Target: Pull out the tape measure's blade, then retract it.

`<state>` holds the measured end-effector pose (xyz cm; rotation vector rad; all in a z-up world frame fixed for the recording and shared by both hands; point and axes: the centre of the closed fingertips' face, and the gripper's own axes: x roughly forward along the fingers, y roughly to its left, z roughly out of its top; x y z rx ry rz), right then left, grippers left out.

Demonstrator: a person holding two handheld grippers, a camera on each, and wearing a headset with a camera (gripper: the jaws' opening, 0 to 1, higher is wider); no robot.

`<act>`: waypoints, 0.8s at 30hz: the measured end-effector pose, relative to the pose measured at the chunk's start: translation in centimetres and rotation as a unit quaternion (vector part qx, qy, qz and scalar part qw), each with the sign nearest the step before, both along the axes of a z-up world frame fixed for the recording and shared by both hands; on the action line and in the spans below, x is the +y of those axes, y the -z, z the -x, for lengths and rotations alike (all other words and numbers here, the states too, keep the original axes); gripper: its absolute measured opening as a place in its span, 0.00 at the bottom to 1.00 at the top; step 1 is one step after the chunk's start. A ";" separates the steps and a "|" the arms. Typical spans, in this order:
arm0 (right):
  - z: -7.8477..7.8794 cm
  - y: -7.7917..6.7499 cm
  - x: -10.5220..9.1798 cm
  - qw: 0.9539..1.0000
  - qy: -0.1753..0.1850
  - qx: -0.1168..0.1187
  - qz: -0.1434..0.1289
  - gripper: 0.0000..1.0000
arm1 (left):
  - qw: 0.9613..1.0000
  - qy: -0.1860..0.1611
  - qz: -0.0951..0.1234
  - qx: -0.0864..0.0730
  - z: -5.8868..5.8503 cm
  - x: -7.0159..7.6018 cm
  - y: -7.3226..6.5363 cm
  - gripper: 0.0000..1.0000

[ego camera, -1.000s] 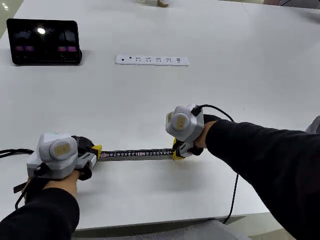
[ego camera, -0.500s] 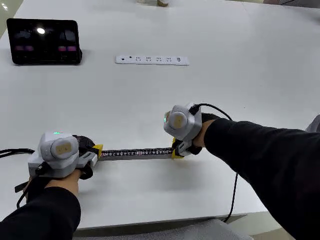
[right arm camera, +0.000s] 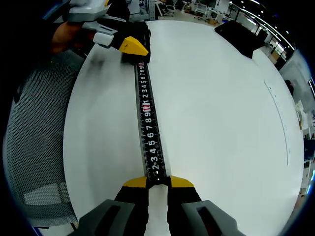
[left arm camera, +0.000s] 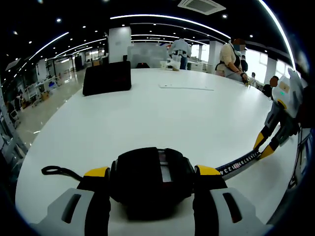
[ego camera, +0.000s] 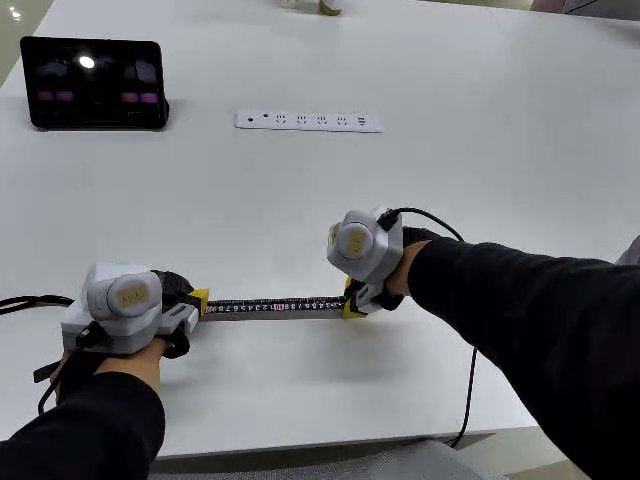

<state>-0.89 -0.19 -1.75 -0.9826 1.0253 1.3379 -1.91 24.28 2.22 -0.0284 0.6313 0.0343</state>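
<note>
The black tape measure case (left arm camera: 151,183) sits on the white table, and my left gripper (left arm camera: 152,171) is shut on it with a yellow-tipped finger on each side. In the head view the case (ego camera: 172,287) is at the lower left, held by the left gripper (ego camera: 188,302). The numbered blade (ego camera: 275,306) lies flat on the table and runs right to my right gripper (ego camera: 350,306). In the right gripper view the blade (right arm camera: 147,123) stretches away from me, and my right gripper (right arm camera: 157,183) is shut on its end hook. The left gripper (right arm camera: 129,45) holds the far end.
A white power strip (ego camera: 308,121) lies mid-table and a dark tablet (ego camera: 95,82) stands at the back left. A cable (ego camera: 470,380) trails off the table's front edge from the right hand. A mesh chair (right arm camera: 37,147) is beside the table. People stand in the room behind.
The two grippers have come very slightly closer together, so a little less blade shows. Both grips are unchanged.
</note>
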 end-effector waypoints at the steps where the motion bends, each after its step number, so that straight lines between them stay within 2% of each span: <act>1: 0.0 0.0 0.0 1.000 0.000 0.000 0.000 0.10 | 1.000 0.000 0.000 0.000 0.0 0.0 0.0 0.63; 24: 0.0 0.2 0.9 1.000 -0.002 0.003 -0.004 0.10 | 1.000 -0.001 0.000 0.002 -0.1 0.1 0.1 0.63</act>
